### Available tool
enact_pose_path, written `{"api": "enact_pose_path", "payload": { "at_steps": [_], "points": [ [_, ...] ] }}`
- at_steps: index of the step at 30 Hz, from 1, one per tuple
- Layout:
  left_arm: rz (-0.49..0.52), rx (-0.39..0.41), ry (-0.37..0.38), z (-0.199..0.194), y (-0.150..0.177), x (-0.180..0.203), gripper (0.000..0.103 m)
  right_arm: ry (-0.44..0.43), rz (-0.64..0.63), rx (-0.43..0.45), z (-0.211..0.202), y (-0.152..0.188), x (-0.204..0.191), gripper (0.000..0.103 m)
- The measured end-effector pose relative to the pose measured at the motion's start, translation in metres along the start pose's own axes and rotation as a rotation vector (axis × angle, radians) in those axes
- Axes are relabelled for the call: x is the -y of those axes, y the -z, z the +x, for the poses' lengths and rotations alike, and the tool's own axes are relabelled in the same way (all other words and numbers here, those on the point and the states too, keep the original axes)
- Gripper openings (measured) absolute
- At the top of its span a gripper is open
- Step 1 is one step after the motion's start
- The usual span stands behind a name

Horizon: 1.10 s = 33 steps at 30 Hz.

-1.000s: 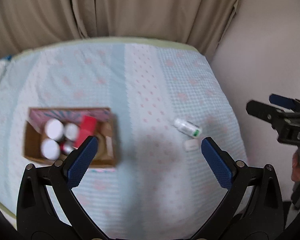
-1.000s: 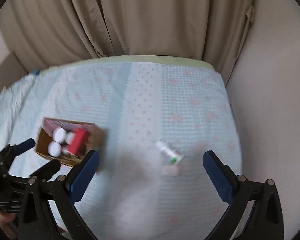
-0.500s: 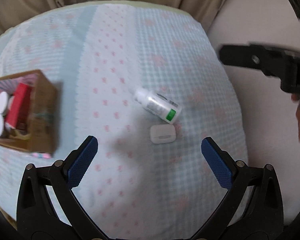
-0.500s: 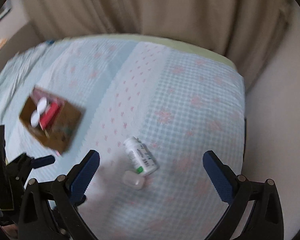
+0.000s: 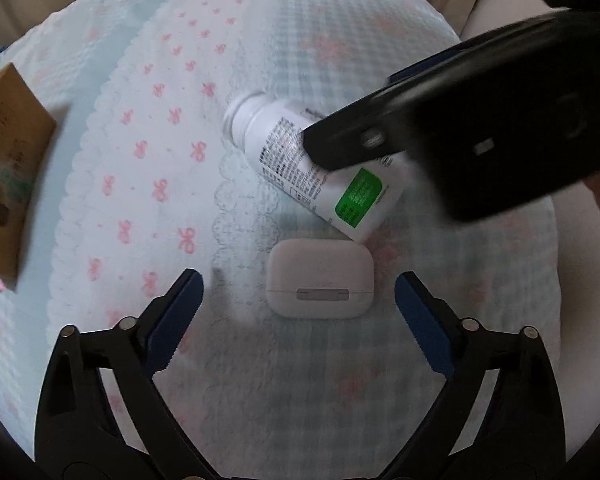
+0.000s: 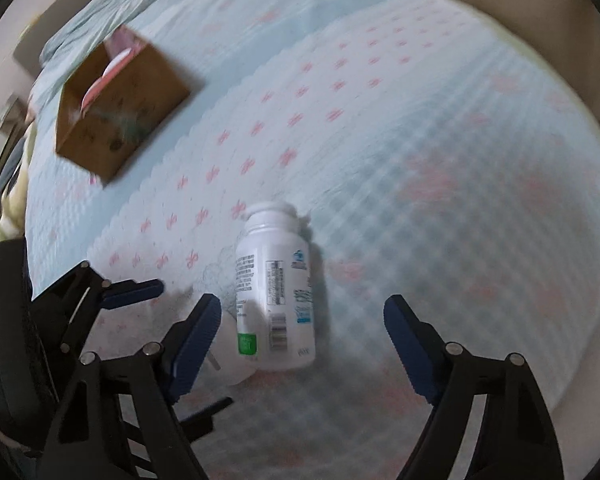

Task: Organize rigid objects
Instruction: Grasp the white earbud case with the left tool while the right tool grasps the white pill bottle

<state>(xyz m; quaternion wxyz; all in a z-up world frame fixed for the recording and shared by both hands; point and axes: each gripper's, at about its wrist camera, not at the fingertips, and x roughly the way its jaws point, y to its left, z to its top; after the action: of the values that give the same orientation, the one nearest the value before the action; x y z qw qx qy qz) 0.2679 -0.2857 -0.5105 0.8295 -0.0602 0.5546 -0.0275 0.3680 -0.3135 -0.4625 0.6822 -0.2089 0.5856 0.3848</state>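
Left gripper (image 5: 298, 312) pointed steeply down over the small white case (image 5: 319, 278), jaws closing, case between the blue pads but untouched so far, nothing held. Right gripper (image 6: 302, 338) likewise tilted down over the white pill bottle (image 6: 276, 292), jaws closing, bottle lying between the pads with clear gaps on both sides, nothing gripped yet

Bottle on its side on the patterned bedspread (image 5: 148, 160), cap end pointing away, bottom end touching or just short of the case; too close to tell which. Brown cardboard box (image 6: 116, 108) well apart, off toward the left edge of both views, a few things already inside, blurred

Probably the pick-up step, both items at once. For a clean grab of the case: pads squared to its two short ends, lowered until level with its middle, then closed; soft bedding likely to give, so no hard push down. For the bottle: pads across the round body near its middle, not the cap, and closed straight so as not to roll it. Worth watching the tight space between the two tools, the right one already reaching across the bottle in the left view; a bump could knock the case. Then a lift straight up before any swing toward the box
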Motion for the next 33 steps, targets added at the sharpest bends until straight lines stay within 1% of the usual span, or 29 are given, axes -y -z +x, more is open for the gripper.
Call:
{"api": "enact_pose_path", "payload": {
  "at_steps": [1,2,5,7,9,10,11,12,13,14,15,16,17,18,23,29,33],
  "points": [
    [0.004,0.001,-0.002,0.003,0.002,0.001,0.082,-0.013,-0.007,-0.005,0.006,-0.001,0.000,0.079],
    [0.007,-0.007,0.000,0.006,0.003,0.003,0.081,-0.024,-0.009,-0.008,0.012,-0.002,0.000,0.076],
    [0.016,-0.013,-0.008,0.013,0.007,0.006,0.080,-0.063,-0.014,-0.004,0.027,-0.004,-0.001,0.074],
    [0.033,-0.001,-0.019,0.014,0.007,0.009,0.080,-0.070,-0.019,-0.013,0.035,-0.005,-0.002,0.072],
    [0.046,0.013,-0.013,0.014,0.006,0.011,0.079,-0.077,-0.032,-0.009,0.038,-0.006,-0.003,0.072],
    [0.052,0.016,-0.013,0.015,0.006,0.013,0.077,-0.078,-0.039,-0.005,0.039,-0.007,-0.003,0.072],
    [0.063,0.021,-0.013,0.015,0.005,0.014,0.076,-0.072,-0.045,-0.002,0.039,-0.007,-0.003,0.068],
    [0.081,0.025,-0.010,0.016,0.006,0.018,0.073,-0.066,-0.052,0.002,0.039,-0.006,-0.003,0.063],
    [0.114,0.031,-0.011,0.017,0.006,0.022,0.068,-0.067,-0.058,0.007,0.039,-0.006,-0.003,0.062],
    [0.136,0.033,-0.014,0.018,0.007,0.025,0.067,-0.056,-0.074,0.026,0.039,-0.005,-0.003,0.060],
    [0.160,0.041,-0.011,0.018,0.008,0.026,0.061,-0.053,-0.093,0.026,0.040,-0.005,-0.006,0.053],
    [0.180,0.042,0.006,0.017,0.008,0.026,0.057,-0.059,-0.105,0.022,0.041,-0.004,-0.009,0.049],
    [0.189,0.039,0.013,0.016,0.008,0.025,0.057,-0.051,-0.109,0.021,0.042,-0.004,-0.011,0.047],
    [0.194,0.037,0.021,0.016,0.008,0.025,0.057,-0.050,-0.106,0.022,0.045,-0.005,-0.014,0.047],
    [0.197,0.024,0.057,0.012,0.005,0.018,0.057,-0.084,-0.038,0.018,0.046,-0.008,-0.005,0.047],
    [0.137,0.037,0.063,-0.001,-0.006,-0.006,0.057,-0.064,0.018,0.024,0.036,-0.006,-0.001,0.046],
    [0.126,0.062,0.060,-0.015,-0.014,-0.020,0.057,-0.049,0.080,0.060,0.020,-0.006,0.000,0.046]
  ]
}}
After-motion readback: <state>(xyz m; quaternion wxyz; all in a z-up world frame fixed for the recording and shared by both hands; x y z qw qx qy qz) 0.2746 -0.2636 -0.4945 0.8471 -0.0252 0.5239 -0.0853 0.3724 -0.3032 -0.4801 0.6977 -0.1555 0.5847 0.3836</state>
